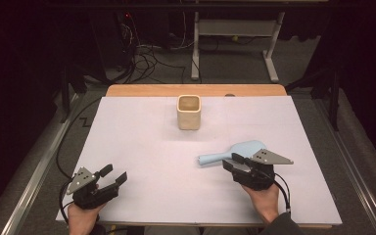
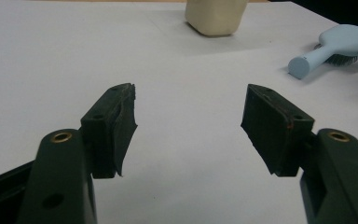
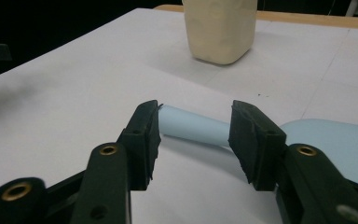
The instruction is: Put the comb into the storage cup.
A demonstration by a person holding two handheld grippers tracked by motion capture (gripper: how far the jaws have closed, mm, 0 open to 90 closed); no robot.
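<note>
Sideways lies the blue hairbrush (image 1: 235, 152), handle leftward; both claws gape, empty.

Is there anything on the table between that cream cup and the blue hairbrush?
No. In the high view, the stretch between the cream cup and the blue hairbrush is bare white table.

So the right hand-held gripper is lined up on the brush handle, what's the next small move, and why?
Probably ease the right hand-held gripper forward a little, then close. Its jaws stand open, with the light blue brush handle lying just beyond the tips rather than between them, so closing now would likely miss. The left hand-held gripper can wait, open.
</note>
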